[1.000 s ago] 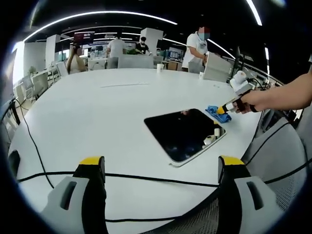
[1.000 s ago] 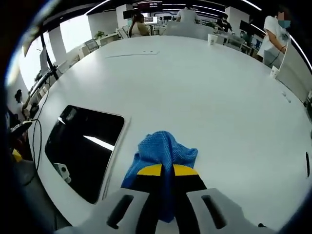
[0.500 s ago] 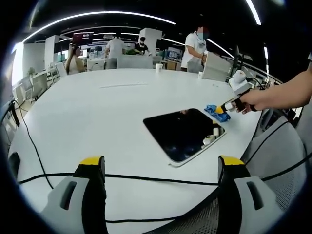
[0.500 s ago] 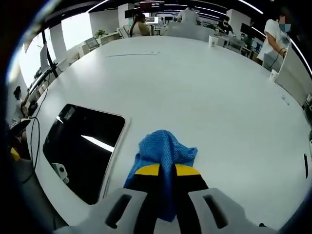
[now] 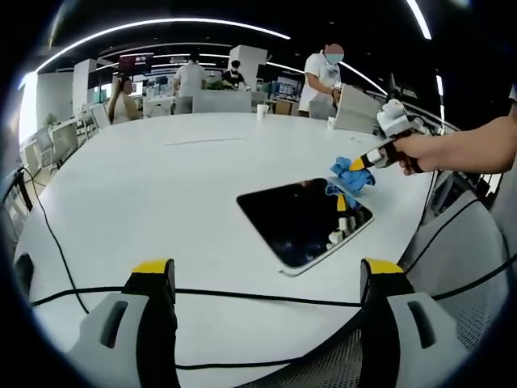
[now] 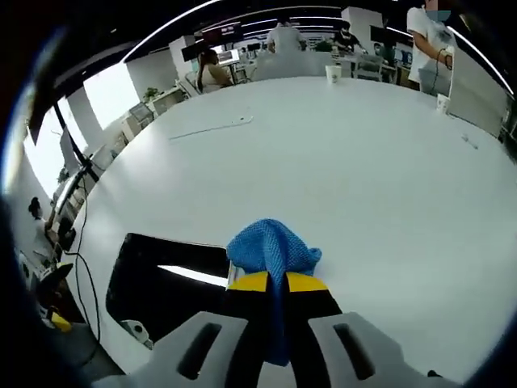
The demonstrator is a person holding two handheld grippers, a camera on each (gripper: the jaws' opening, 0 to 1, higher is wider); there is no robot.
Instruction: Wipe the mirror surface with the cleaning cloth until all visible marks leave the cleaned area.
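Now the right tool point(image 6: 269, 283) has its yellow-tipped jaws pinched together on the blue cleaning cloth point(image 6: 271, 246), which bunches up above the tips. In the left gripper view the same right tool point(image 5: 361, 162) enters from the right, gripped by a hand point(image 5: 418, 151) on an outstretched bare forearm reaching roughly level across the white desk point(image 5: 161, 186); the cloth point(image 5: 349, 173) hangs off its tip just above the far edge of the mirror point(image 5: 303, 220), with its reflection visible in the glass. Whether the cloth touches the glass cannot be told.

The mirror lies flat on the desk, a dark rounded rectangle with a pale rim; in the right gripper view the mirror point(image 6: 166, 283) sits left of and below the cloth, reflecting a bright light strip.

The left tool point(image 5: 266, 279) stands wide open and holds nothing, its two yellow-tipped jaws well apart near the desk's near edge, well short of the mirror. A black cable point(image 5: 242, 295) runs across the desk between the jaws and the mirror.

People point(image 5: 323, 77) stand beyond the far side of the desk, and a paper cup point(image 6: 333, 73) sits near the far edge.
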